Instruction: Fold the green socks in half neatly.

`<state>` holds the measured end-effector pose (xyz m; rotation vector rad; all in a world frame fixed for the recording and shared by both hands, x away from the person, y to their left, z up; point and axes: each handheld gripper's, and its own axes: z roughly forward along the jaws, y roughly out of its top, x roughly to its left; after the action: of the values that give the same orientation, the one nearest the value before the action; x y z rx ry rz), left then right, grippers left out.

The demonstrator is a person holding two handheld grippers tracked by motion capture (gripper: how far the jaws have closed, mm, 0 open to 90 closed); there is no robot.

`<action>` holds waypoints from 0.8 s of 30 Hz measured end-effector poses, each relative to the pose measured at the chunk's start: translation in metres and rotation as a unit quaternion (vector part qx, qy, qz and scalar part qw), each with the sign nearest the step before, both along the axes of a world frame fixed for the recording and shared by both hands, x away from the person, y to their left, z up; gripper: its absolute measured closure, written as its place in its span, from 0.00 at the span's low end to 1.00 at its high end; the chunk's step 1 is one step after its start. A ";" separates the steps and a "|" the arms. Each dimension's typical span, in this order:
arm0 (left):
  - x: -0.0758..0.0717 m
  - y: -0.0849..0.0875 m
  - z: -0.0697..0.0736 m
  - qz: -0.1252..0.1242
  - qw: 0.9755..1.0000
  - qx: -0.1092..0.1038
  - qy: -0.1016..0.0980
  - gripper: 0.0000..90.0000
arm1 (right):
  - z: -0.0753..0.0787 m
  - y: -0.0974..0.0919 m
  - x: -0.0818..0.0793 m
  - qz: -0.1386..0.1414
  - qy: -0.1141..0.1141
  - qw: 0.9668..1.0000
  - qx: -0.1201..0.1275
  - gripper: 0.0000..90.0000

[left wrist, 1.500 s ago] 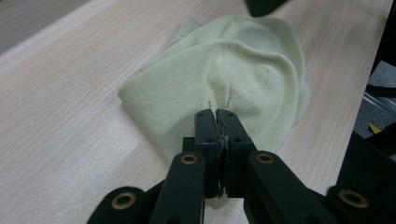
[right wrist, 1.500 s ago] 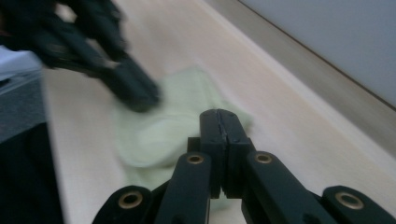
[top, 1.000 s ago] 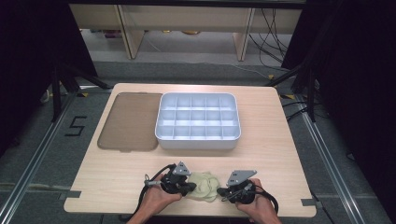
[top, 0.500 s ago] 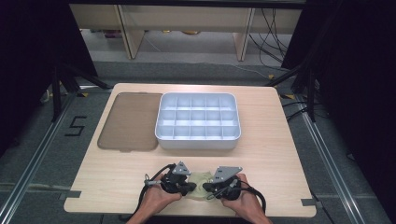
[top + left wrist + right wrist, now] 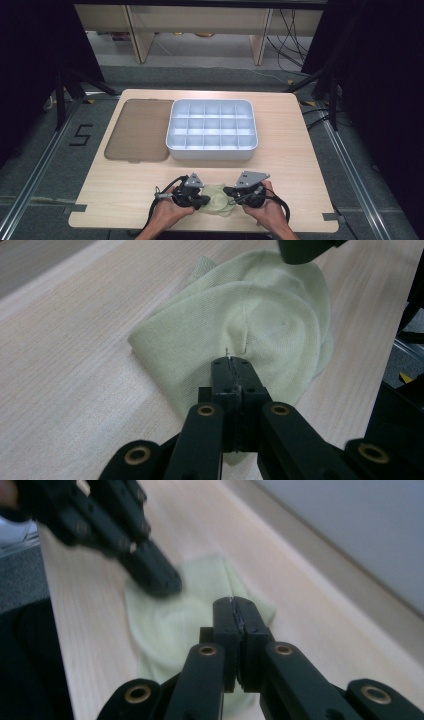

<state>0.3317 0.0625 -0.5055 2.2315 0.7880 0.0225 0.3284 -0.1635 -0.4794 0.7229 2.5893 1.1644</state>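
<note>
The cloth (image 5: 260,325) at the centre of the left gripper view is a pale green fine knit, matt and soft, with a stitched seam. The counter (image 5: 300,150) is light wood with a fine grain and a dull sheen. Each tool, left tool (image 5: 234,362) and right tool (image 5: 235,602), is matt black plastic with brass-coloured rivets. The tray (image 5: 212,150) at upper centre looks smooth, pale plastic; the lid (image 5: 137,130) beside it is brown and translucent.

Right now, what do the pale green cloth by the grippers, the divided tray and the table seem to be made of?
The cloth looks like soft knitted fabric: fine ribbing, a stitched seam, limp folds. The tray appears to be moulded plastic, pale grey-white with a smooth, slightly glossy finish and rounded corners. The table shows light wood grain, matte; whether solid wood or laminate cannot be told.
</note>
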 end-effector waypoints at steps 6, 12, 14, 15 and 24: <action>-0.001 0.000 0.000 0.002 1.000 0.000 -0.002 0.99 | -0.020 0.011 0.010 0.007 0.014 0.999 -0.040 0.99; 0.000 0.002 0.003 0.004 1.000 -0.005 -0.004 0.98 | -0.008 0.000 0.011 0.003 0.012 1.000 -0.010 0.99; 0.003 0.007 0.011 0.012 1.000 -0.018 -0.015 0.95 | -0.005 -0.006 0.010 -0.009 0.014 1.000 -0.005 0.99; 0.003 0.007 0.011 0.012 1.000 -0.018 -0.015 0.93 | -0.005 -0.006 0.010 -0.009 0.014 1.000 -0.005 0.99; 0.015 0.020 0.012 0.056 0.998 -0.032 0.026 0.66 | -0.002 -0.016 0.010 -0.020 0.019 1.000 0.014 0.97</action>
<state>0.3466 0.0821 -0.4934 2.1335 0.9274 -0.0062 0.3386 -0.1795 -0.4819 0.8070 2.5816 1.1890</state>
